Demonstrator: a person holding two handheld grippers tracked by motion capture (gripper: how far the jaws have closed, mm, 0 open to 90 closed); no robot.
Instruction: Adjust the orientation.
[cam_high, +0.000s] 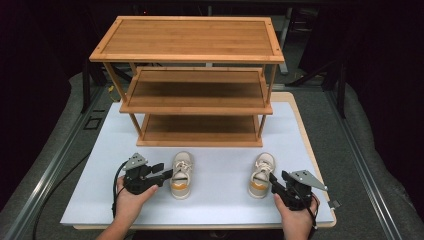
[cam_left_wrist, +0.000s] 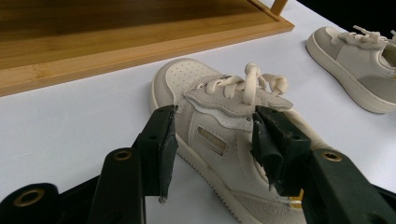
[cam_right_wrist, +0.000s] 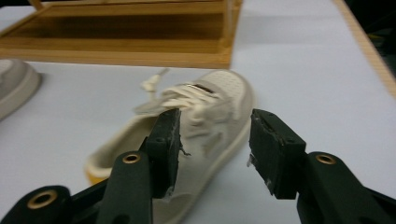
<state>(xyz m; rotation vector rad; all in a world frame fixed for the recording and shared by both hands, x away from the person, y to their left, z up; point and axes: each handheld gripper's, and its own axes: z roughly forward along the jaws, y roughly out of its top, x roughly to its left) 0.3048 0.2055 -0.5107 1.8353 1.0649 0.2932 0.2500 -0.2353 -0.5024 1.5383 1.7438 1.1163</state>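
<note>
High view: I see two cream shoes on the white tabletop (cam_high: 210, 200) in front of the wooden rack (cam_high: 192, 80); left shoe (cam_high: 181, 175) just beside my left tongs (cam_high: 165, 175), right shoe (cam_high: 261, 175) just beside my right tongs (cam_high: 272, 181).
Rack contents: all three shelves look bare, nothing stored yet.
Left gripper view: left tongs (cam_left_wrist: 212, 140) stand open astride the left shoe (cam_left_wrist: 224, 135) at its laces and side; the right-hand pad looks close to the upper, and I judge it is not pressing.
Right gripper view: right tongs (cam_right_wrist: 215, 144) open, the right shoe (cam_right_wrist: 196, 126) partly between them, slightly blurred, toe toward the rack.
Step in hand: I judge both shoes are about to be gripped.
Doing it well: I would centre each pair of tongs over the mid-upper, clear of loose laces, close evenly, then lift level.
</note>
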